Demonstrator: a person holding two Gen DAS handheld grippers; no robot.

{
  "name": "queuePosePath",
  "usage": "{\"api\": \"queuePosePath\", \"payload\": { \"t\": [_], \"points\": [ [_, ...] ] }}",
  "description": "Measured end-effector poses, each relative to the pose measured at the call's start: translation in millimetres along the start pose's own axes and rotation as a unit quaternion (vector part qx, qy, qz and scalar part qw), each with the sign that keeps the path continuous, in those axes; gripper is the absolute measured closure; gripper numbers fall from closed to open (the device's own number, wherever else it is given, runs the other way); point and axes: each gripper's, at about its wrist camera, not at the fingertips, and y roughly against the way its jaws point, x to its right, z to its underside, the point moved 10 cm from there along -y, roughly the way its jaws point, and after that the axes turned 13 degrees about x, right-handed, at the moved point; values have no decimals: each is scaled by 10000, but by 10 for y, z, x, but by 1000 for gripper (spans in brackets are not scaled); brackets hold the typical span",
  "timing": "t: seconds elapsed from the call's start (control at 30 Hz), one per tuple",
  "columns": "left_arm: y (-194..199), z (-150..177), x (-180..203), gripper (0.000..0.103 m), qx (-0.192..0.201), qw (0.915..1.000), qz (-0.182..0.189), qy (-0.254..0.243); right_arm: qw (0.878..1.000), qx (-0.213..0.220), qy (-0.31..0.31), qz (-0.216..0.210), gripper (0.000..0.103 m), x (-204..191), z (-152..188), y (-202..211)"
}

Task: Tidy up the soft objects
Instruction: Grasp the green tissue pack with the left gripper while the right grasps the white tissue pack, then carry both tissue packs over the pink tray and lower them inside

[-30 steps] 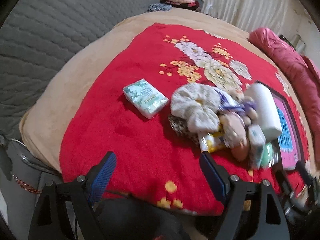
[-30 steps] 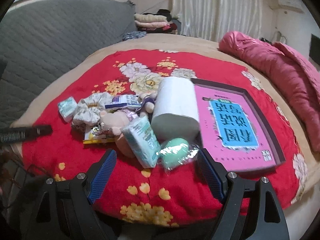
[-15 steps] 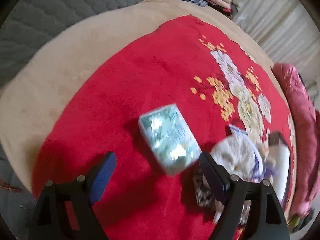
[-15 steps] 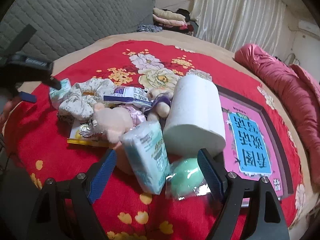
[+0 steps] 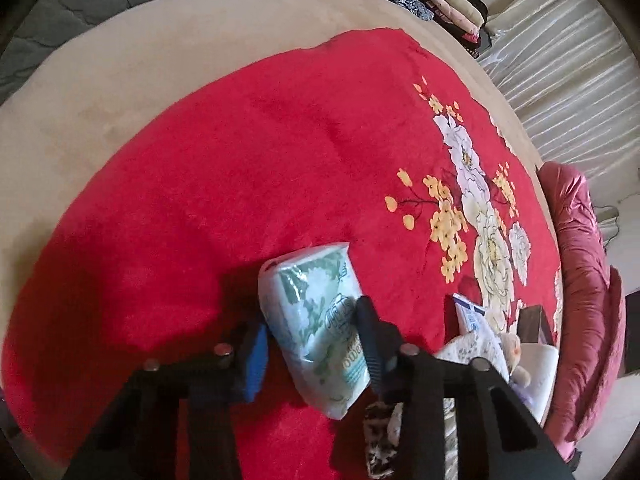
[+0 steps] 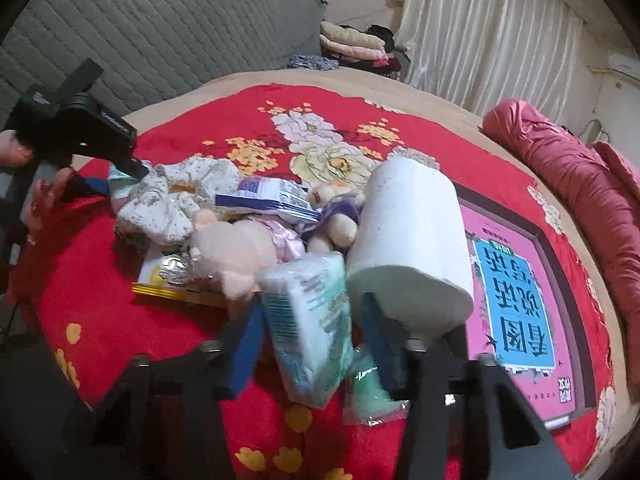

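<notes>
In the left wrist view a green-and-white tissue pack (image 5: pixel 316 320) lies on the red flowered blanket (image 5: pixel 240 160). My left gripper (image 5: pixel 310 316) is closing on it, and both pads touch its sides. The right wrist view shows a second tissue pack (image 6: pixel 308 332), tilted at the near edge of a heap of soft things. My right gripper (image 6: pixel 311 306) is closing on that pack, pads against it. The heap holds a pink plush pig (image 6: pixel 236 252), a small bear (image 6: pixel 340 216), a floral cloth (image 6: pixel 180 196) and a toilet roll (image 6: pixel 412 240).
A wrapped green sponge (image 6: pixel 372 392) lies by my right finger. A pink book (image 6: pixel 516 308) in a dark tray sits to the right, and a rolled pink quilt (image 6: pixel 560 160) lies beyond it. A grey quilted headboard (image 6: pixel 160 32) and folded clothes (image 6: pixel 352 40) are at the back.
My left gripper came down over the lone tissue pack, rolled, and its jaws closed onto it. The right gripper's jaws closed from wide open onto the second pack.
</notes>
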Motion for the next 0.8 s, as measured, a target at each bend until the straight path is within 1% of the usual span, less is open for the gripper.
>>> {"api": "queuePosePath", "payload": {
  "t": [0.03,0.13,0.17,0.23,0.37,0.43,0.47,0.57,0.7,0.8],
  "points": [
    [-10,4,11,69,-9,10000,57,76,10000,42,37,-5,75,-13,-15,16],
    [-16,-2,20,77,-6,9992,249,299,9998,148,58,-72,76,-20,-66,81],
    [-15,-7,19,79,-7,9988,318,365,9998,191,34,-81,76,-13,-93,103],
    [-2,-20,24,83,14,9984,402,405,9995,290,-88,-134,77,10,-160,160],
    [74,-97,63,85,161,9957,704,579,9972,349,-560,-344,77,79,-297,204],
    [159,-180,95,85,360,9938,850,626,9953,360,-782,-438,77,98,-367,200],
    [228,-248,141,85,519,9924,955,583,9944,392,-856,-474,77,110,-403,201],
    [394,-384,271,85,820,9910,1015,311,9920,530,-988,-574,77,118,-539,227],
    [611,-462,529,85,1072,9878,1120,-173,9869,718,-1234,-745,77,139,-739,204],
    [713,-433,833,85,1178,9835,1212,-639,9813,843,-1575,-719,77,269,-868,155]
  ]
}}
